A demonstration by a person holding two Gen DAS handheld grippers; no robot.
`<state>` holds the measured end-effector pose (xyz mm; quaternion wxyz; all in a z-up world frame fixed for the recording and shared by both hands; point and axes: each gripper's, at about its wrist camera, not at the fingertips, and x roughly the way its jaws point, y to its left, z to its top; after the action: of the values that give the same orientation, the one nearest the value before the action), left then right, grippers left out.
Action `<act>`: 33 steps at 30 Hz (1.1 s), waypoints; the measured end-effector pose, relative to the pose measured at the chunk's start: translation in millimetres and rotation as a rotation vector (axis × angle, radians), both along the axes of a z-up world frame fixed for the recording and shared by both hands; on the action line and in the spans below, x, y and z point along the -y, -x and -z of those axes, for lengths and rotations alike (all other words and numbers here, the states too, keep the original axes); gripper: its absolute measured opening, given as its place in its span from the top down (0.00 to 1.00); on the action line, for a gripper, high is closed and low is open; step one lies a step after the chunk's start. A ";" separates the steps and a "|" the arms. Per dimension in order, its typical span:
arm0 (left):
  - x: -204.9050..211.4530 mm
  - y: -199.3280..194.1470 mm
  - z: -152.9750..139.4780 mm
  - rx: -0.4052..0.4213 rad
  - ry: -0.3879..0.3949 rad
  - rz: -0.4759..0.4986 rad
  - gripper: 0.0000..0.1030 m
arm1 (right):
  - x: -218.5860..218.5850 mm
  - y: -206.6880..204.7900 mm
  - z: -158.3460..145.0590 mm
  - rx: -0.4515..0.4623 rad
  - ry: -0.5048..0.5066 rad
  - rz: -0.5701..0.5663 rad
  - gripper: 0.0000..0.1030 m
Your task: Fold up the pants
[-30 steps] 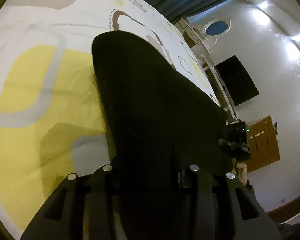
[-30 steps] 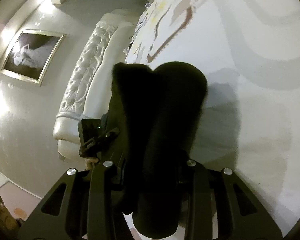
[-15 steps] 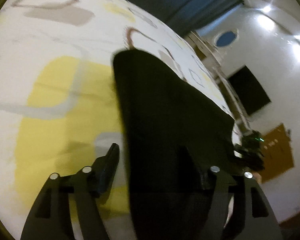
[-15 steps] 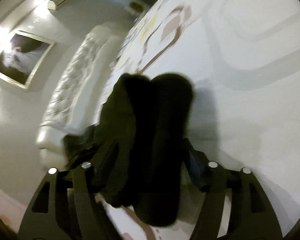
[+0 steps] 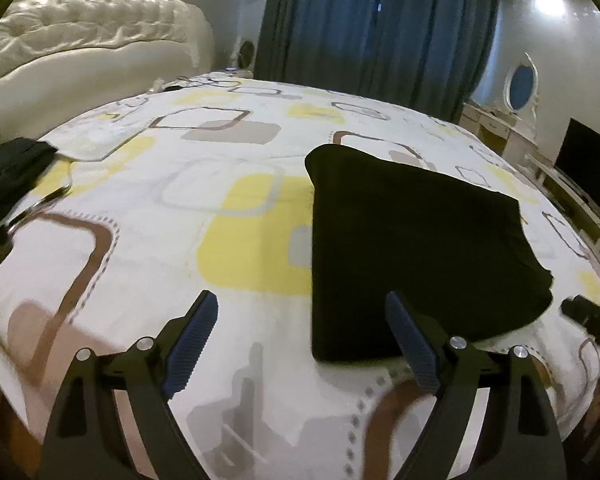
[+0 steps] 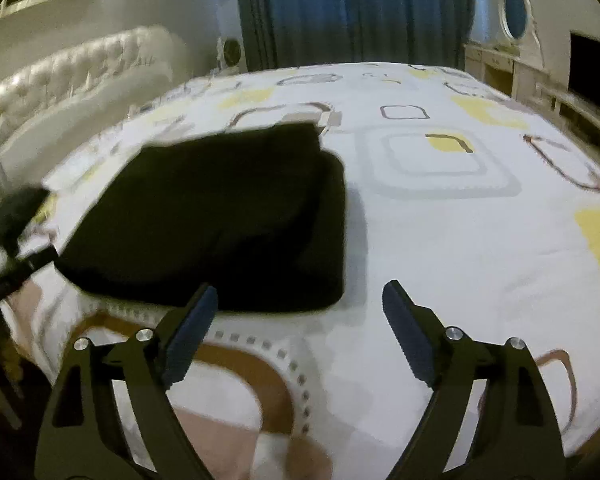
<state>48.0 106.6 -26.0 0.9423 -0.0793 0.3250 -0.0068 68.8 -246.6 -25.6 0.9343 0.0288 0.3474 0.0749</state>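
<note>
The left gripper (image 5: 300, 328) is spread wide and holds nothing; its blue ribbed pads (image 5: 192, 332) frame bare bedspread, and the right-hand pad overlaps the near edge of the pants (image 5: 412, 248) in the view, though whether it touches the cloth cannot be told. The right gripper (image 6: 300, 312) is likewise spread and empty, its left pad (image 6: 192, 320) at the near edge of the same pants (image 6: 220, 216), its other pad over plain sheet.

The pants lie as a compact dark bundle, folded into a rough rectangle with a second layer showing along one side, flat on the patterned bedspread (image 5: 140, 208) near the front edge of the bed. They look close to done; the fold seems to be set down and both tools are clear of it.

Risks from here are a matter of judgement. A pad that catches the near hem while pulling away could drag the top layer and open the fold. The bundle sits close to the bed's edge, so a nudge toward the person could slide it off. The upper layer looks a little skewed against the lower one, and pressing it flat off-centre could shift it further.

Further out, another dark garment (image 5: 8, 176) lies at the far left of the bed, well apart, with a tufted headboard (image 5: 84, 40) and dark curtains (image 5: 372, 24) beyond.
</note>
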 end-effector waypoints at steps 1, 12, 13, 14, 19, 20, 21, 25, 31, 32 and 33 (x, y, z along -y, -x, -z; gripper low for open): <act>3.5 -1.3 -1.2 -0.006 0.012 -0.004 0.18 | -4.9 5.0 0.9 0.002 -0.002 -0.005 0.17; 20.0 16.7 15.3 -0.035 0.017 0.007 0.17 | -8.1 24.9 10.0 -0.033 -0.064 -0.010 0.16; 21.5 16.4 16.8 -0.039 0.009 0.013 0.17 | -9.6 26.7 11.4 -0.033 -0.060 -0.011 0.16; 23.4 18.1 17.6 -0.042 0.001 0.016 0.17 | -10.5 27.3 12.6 -0.037 -0.060 -0.014 0.16; 28.0 18.5 20.3 -0.059 -0.017 0.038 0.17 | -12.9 29.4 16.1 -0.053 -0.073 -0.031 0.16; 28.3 18.5 20.0 -0.062 -0.014 0.039 0.17 | -12.7 29.6 16.0 -0.054 -0.075 -0.032 0.16; 29.1 18.9 19.8 -0.062 -0.012 0.038 0.17 | -12.0 29.6 15.5 -0.054 -0.079 -0.031 0.16; 33.0 19.1 18.4 -0.062 -0.017 0.046 0.17 | -10.5 29.4 14.0 -0.052 -0.084 -0.030 0.16; 38.5 20.0 18.4 -0.062 -0.041 0.052 0.17 | -10.7 30.3 15.5 -0.059 -0.089 -0.035 0.16; 38.5 19.9 18.3 -0.063 -0.040 0.052 0.17 | -10.6 30.4 15.6 -0.061 -0.089 -0.036 0.16; 38.5 20.0 18.2 -0.063 -0.038 0.053 0.17 | -9.9 30.1 16.2 -0.062 -0.089 -0.037 0.16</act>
<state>28.1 68.1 -44.3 0.9325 -0.0529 0.3565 -0.0230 38.7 -236.8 -41.8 0.9193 0.0661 0.3730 0.1065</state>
